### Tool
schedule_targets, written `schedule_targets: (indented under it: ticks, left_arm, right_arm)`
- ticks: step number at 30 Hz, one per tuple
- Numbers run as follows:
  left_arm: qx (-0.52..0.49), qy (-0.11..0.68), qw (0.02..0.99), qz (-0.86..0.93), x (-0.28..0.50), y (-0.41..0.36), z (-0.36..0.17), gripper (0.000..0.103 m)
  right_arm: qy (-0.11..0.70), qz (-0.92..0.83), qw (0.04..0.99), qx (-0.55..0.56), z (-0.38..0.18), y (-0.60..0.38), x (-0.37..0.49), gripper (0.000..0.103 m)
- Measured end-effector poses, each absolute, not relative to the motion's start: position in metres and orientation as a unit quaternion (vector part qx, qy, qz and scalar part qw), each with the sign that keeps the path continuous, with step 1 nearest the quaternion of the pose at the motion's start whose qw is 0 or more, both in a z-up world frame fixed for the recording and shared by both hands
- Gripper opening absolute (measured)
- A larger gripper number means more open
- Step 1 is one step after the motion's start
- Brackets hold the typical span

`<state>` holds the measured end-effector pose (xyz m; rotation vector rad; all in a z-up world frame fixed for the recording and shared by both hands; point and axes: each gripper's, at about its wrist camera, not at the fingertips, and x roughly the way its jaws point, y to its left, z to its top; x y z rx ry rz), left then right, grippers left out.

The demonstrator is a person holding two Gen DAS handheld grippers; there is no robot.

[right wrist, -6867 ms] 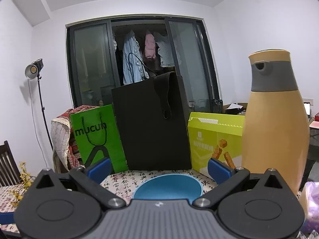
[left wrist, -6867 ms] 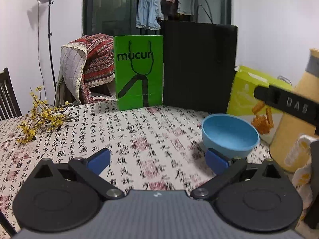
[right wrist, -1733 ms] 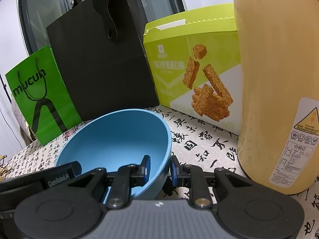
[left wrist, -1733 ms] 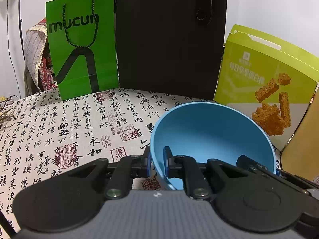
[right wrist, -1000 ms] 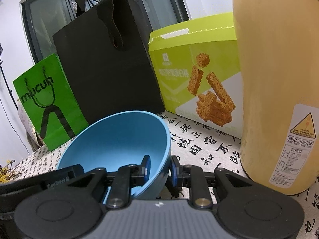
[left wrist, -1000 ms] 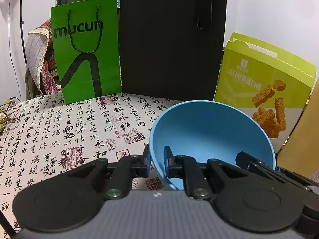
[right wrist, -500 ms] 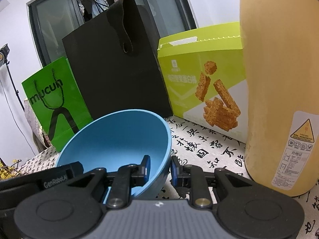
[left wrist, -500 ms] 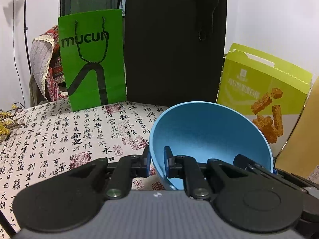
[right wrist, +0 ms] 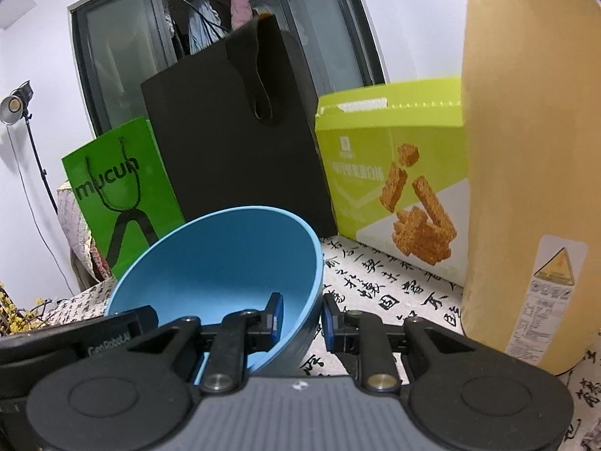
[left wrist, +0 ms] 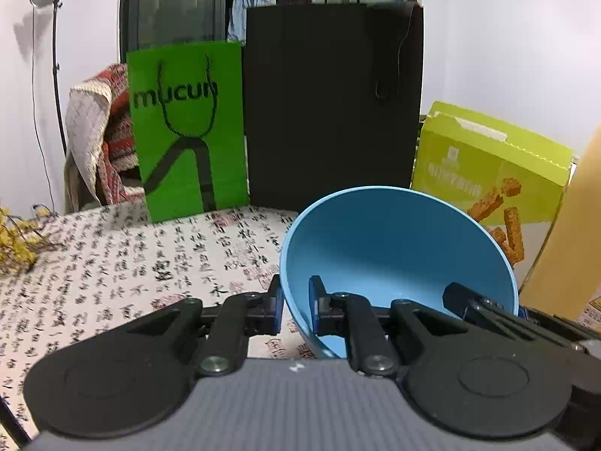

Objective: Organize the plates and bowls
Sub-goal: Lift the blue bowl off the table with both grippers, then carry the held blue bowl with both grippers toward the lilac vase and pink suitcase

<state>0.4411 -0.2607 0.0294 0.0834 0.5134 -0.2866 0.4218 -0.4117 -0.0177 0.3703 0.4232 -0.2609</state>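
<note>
A blue bowl (left wrist: pixel 394 248) is held by both grippers above the patterned tablecloth. My left gripper (left wrist: pixel 296 306) is shut on the bowl's left rim, one finger inside and one outside. My right gripper (right wrist: pixel 300 317) is shut on the bowl's right rim in the same way; the bowl also shows in the right wrist view (right wrist: pixel 225 259). The right gripper's fingers (left wrist: pixel 473 304) show at the bowl's far side in the left wrist view. The left gripper's body (right wrist: pixel 75 338) shows at the lower left of the right wrist view.
A green paper bag (left wrist: pixel 188 127), a tall black bag (left wrist: pixel 330 105) and a lime snack box (left wrist: pixel 488 173) stand at the back. A tall tan bottle (right wrist: pixel 533 173) stands close on the right. Yellow flowers (left wrist: pixel 15 248) lie on the tablecloth (left wrist: pixel 112 263) at the left.
Both grippers have lifted the bowl and drawn it back from the bags; more of the window and lamp shows above. Both grips are unchanged.
</note>
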Motion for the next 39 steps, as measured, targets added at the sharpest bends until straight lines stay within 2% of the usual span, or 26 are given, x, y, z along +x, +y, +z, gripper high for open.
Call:
schedule_targets:
  ticks: [11,39]
  left_arm:
    - [0.031,0.239,0.962,-0.132,0.418,-0.233,0.051,0.015]
    - [0.007,0.232,0.966,-0.113,0.366,-0.161,0.072,0.015]
  right_arm:
    - [0.174,-0.112,0.965,0.161,0.01,-0.388,0.402,0.021]
    - [0.178,-0.085,0.97,0.141,0.036,-0.319,0.355,0.021]
